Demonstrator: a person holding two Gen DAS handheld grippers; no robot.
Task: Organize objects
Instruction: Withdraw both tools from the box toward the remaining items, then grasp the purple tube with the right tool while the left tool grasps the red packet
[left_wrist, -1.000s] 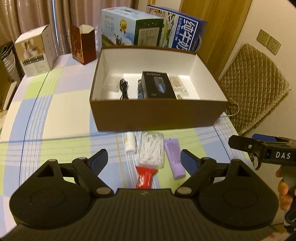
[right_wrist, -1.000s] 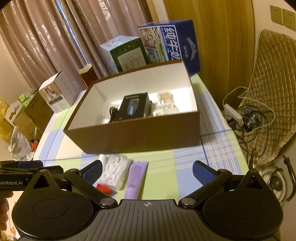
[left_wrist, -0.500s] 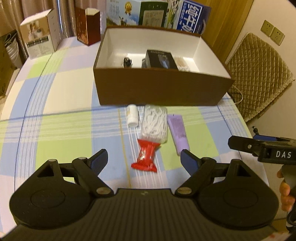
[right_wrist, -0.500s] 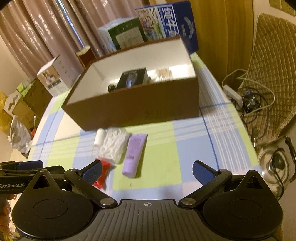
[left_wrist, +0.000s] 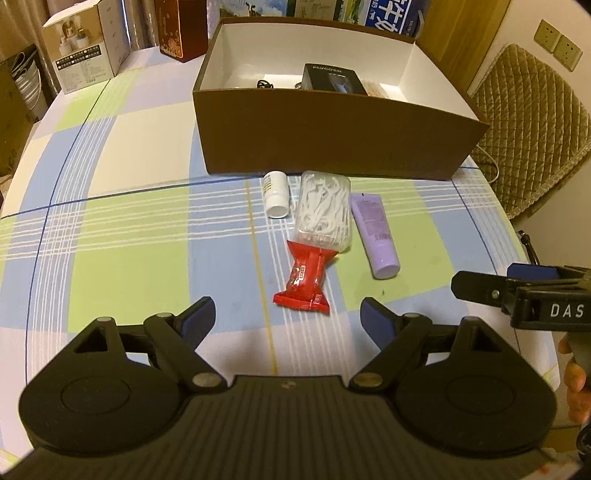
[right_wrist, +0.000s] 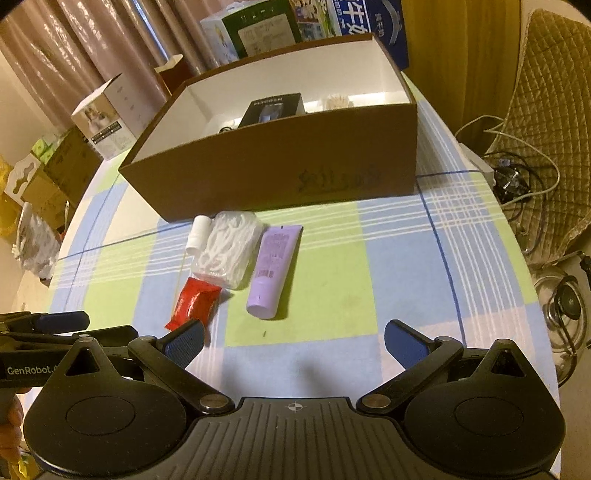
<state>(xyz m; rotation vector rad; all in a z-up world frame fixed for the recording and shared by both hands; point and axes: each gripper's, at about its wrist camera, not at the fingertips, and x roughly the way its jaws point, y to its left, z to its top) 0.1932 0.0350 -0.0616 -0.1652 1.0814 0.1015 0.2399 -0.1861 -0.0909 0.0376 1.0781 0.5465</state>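
Note:
A brown open box (left_wrist: 332, 136) (right_wrist: 280, 173) stands on the checked tablecloth, holding a black carton (left_wrist: 332, 79), a cable and cotton swabs. In front of it lie a small white bottle (left_wrist: 275, 194) (right_wrist: 197, 232), a clear bag of white floss picks (left_wrist: 323, 206) (right_wrist: 229, 251), a purple tube (left_wrist: 375, 230) (right_wrist: 273, 266) and a red packet (left_wrist: 304, 277) (right_wrist: 194, 302). My left gripper (left_wrist: 288, 317) is open and empty, just short of the red packet. My right gripper (right_wrist: 293, 341) is open and empty, short of the purple tube.
Cartons (left_wrist: 88, 48) and a dark red box (left_wrist: 181, 29) stand at the table's far side, with blue and green boxes (right_wrist: 280, 26) behind the brown box. A quilted chair (left_wrist: 532, 125) and floor cables (right_wrist: 517, 173) are on the right.
Both grippers have drawn back from the box and tilted down, so the items on the cloth sit further up in both views. Both stay open.

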